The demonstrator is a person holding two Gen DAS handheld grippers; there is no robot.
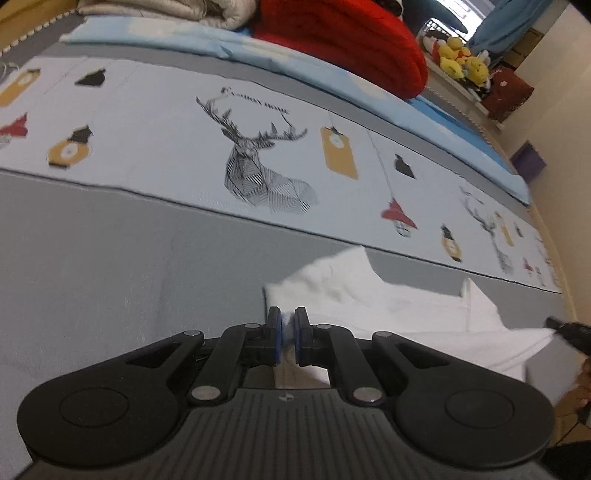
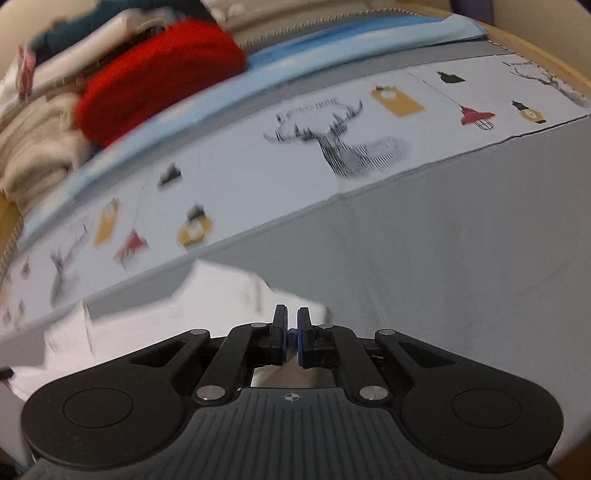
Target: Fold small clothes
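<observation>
A small white garment (image 1: 406, 317) lies spread on the grey bedspread (image 1: 110, 258), stretching from my left gripper toward the right. My left gripper (image 1: 287, 317) is shut on the garment's left edge, white cloth pinched between its blue pads. In the right wrist view the same white garment (image 2: 166, 317) runs off to the left, and my right gripper (image 2: 292, 317) is shut on its right edge. The black tip of the right gripper (image 1: 569, 330) shows at the far right of the left wrist view, beside the cloth.
A white panel with a deer print (image 1: 258, 158) crosses the bed beyond the garment. Farther back lie a light blue sheet (image 1: 314, 62), a red knitted blanket (image 1: 351, 40) and cream folded bedding (image 1: 177, 11). Yellow plush toys (image 1: 458, 59) sit on a shelf.
</observation>
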